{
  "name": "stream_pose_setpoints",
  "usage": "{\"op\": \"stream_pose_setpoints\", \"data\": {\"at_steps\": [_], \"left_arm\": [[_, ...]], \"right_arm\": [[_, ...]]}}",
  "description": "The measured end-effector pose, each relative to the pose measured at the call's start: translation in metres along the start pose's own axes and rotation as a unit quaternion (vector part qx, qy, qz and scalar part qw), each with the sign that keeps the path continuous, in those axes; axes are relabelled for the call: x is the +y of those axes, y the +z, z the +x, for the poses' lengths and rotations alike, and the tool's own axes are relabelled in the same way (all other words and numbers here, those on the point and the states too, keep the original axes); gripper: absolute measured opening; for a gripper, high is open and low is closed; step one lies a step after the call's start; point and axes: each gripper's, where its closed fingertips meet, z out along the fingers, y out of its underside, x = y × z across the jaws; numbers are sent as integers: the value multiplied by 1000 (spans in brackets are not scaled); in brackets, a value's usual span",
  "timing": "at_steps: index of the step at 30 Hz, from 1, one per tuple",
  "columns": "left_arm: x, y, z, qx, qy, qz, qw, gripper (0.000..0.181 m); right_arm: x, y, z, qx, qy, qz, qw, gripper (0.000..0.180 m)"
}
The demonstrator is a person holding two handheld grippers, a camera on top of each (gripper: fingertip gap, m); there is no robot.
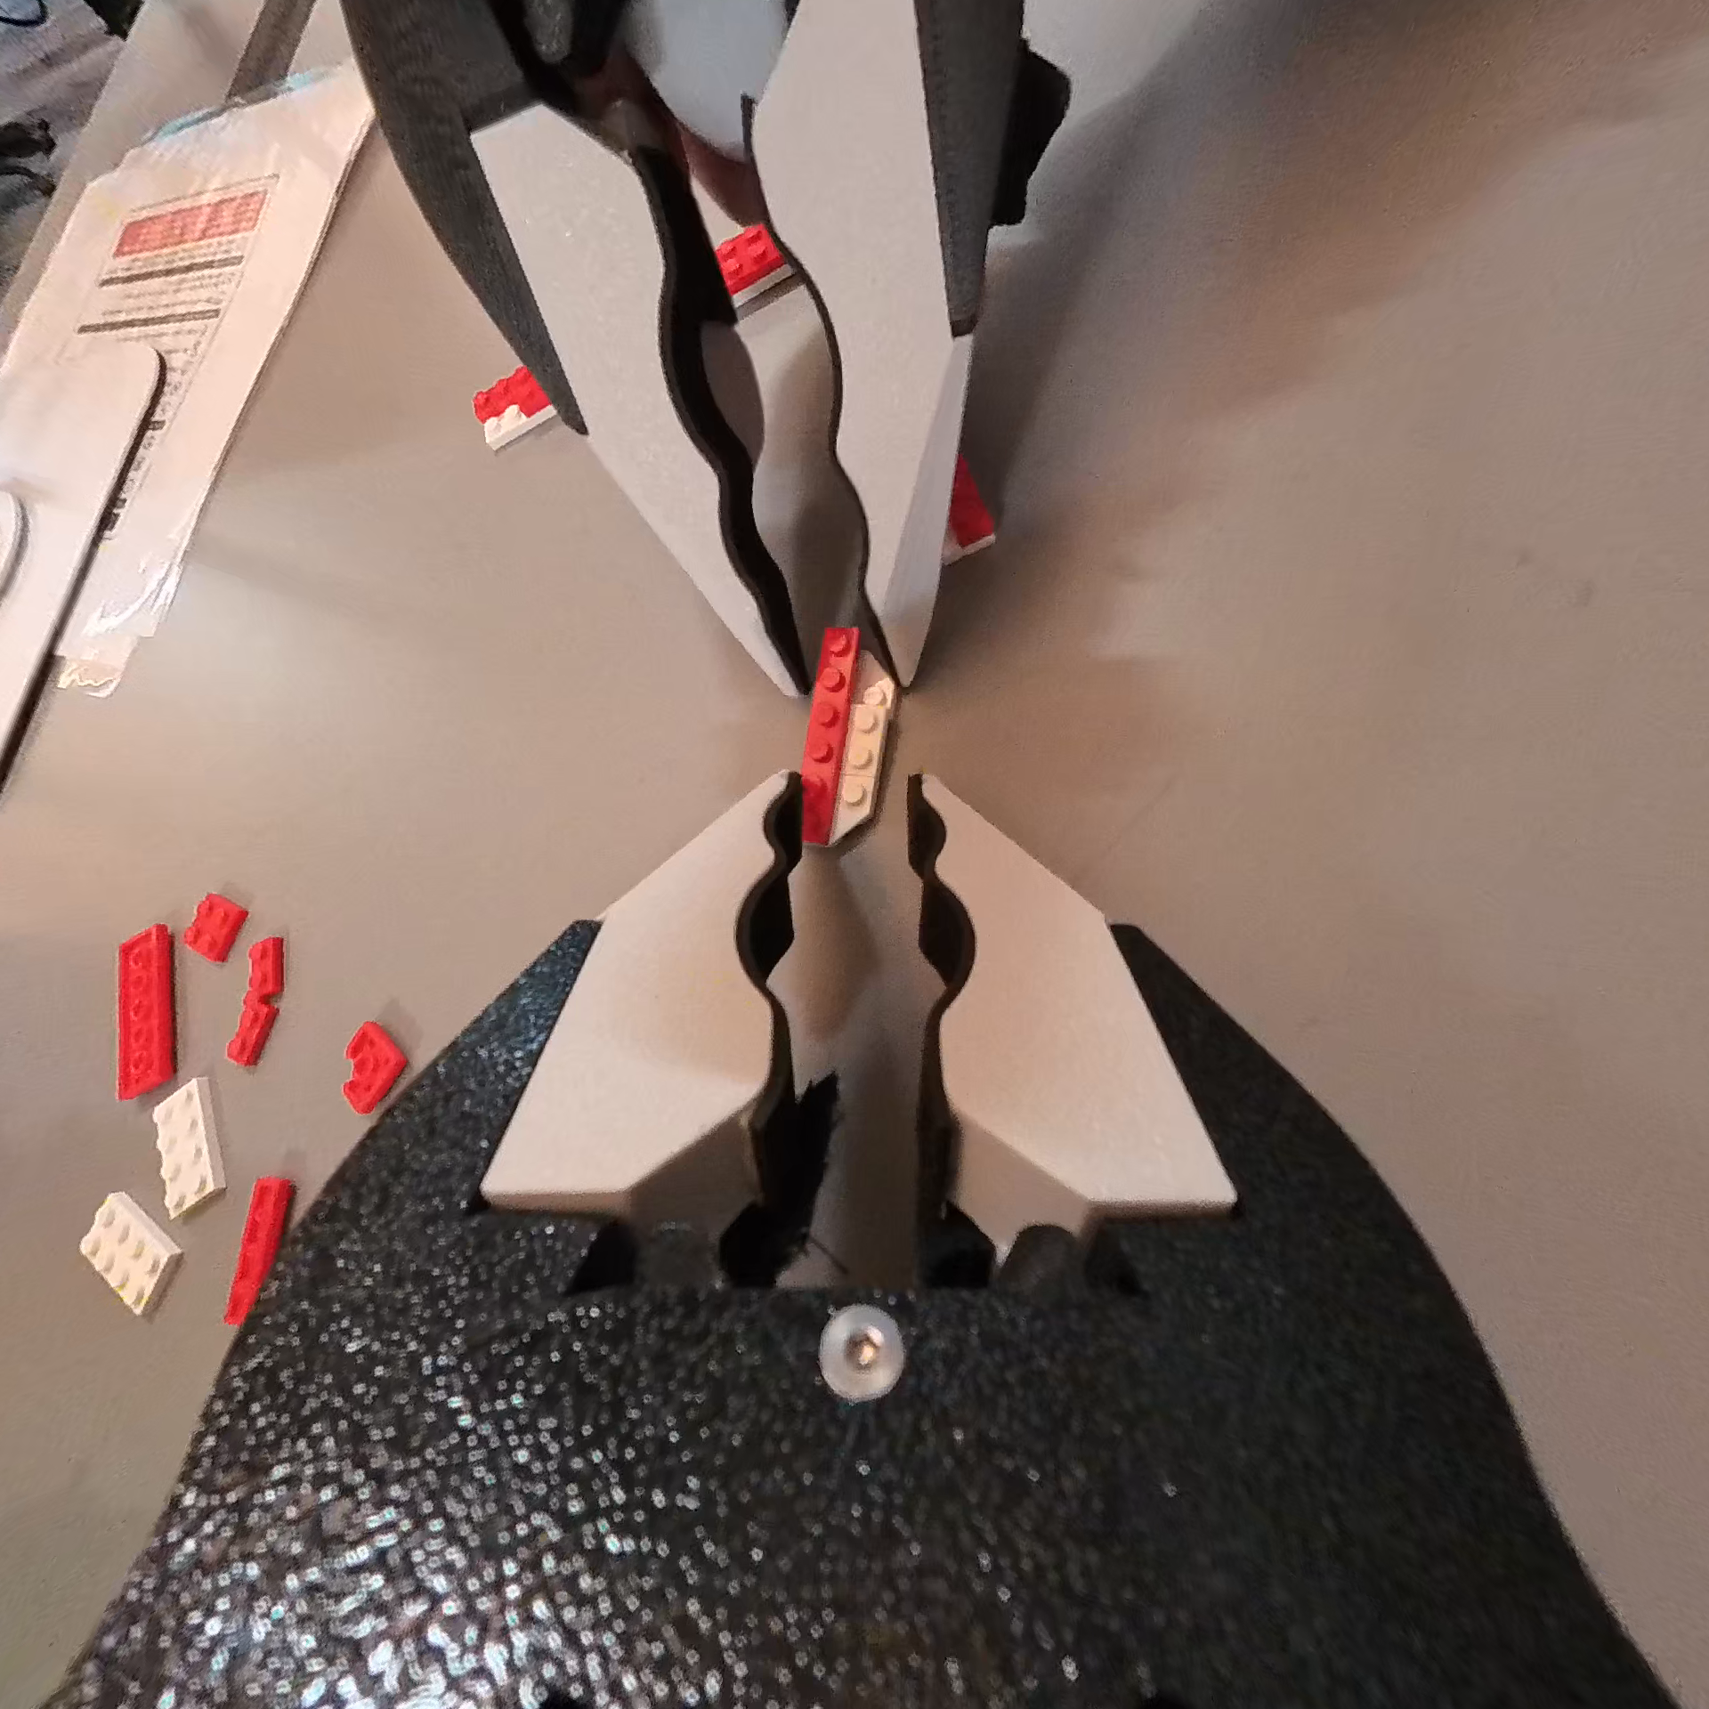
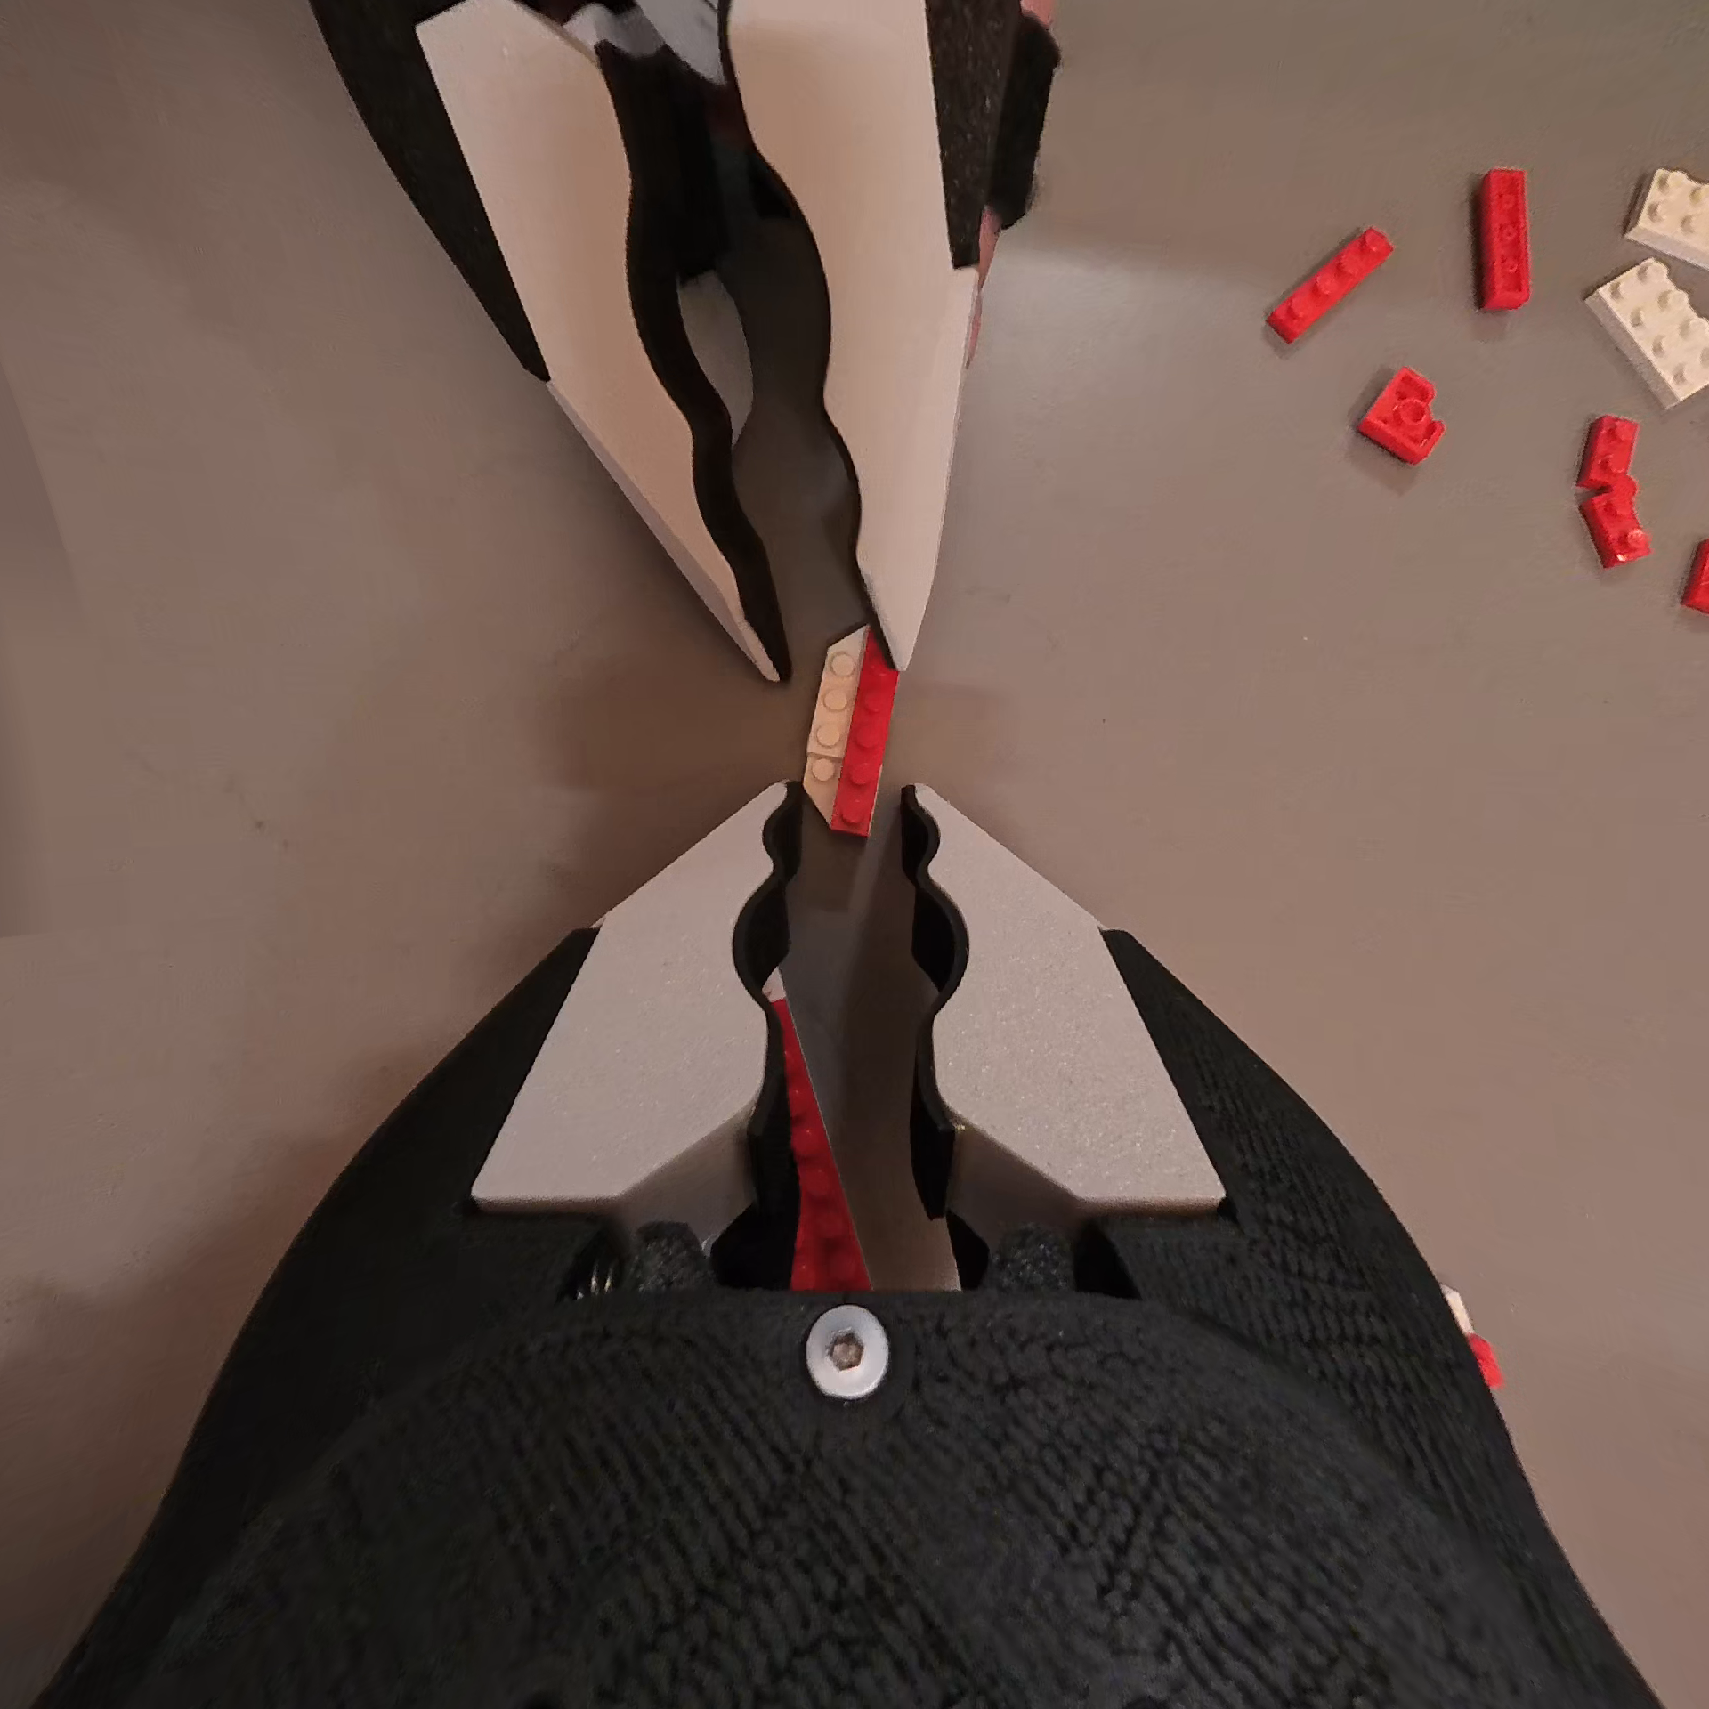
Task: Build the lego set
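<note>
A small red-and-white brick assembly (image 1: 846,740) lies on the grey table between my two grippers, which face each other tip to tip. My left gripper (image 1: 851,784) is open, its tips either side of the assembly's near end, and the left fingertip (image 1: 781,805) touches the red side. My right gripper (image 1: 855,682) comes in from the far side, open around the other end. In the right wrist view the assembly (image 2: 853,740) lies just past my right gripper (image 2: 849,788), with small gaps on both sides. The left gripper (image 2: 840,664) is opposite.
Loose red plates (image 1: 145,1013) and white plates (image 1: 190,1147) lie left of my left gripper, and also show in the right wrist view (image 2: 1327,296). Red-and-white pieces (image 1: 509,407) lie around the right gripper, one under it (image 2: 818,1165). A white paper bag (image 1: 139,324) lies far left.
</note>
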Motion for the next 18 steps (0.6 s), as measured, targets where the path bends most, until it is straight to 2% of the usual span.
{"op": "stream_pose_setpoints", "data": {"at_steps": [5, 18], "left_arm": [[0, 0, -4, -18, 12, 2, 1000, 25], [3, -1, -7, -19, 17, 5, 1000, 16]], "right_arm": [[0, 0, 0, -4, 2, 9, 1000, 19], [1, -2, 1, -1, -5, 5, 1000, 16]]}}
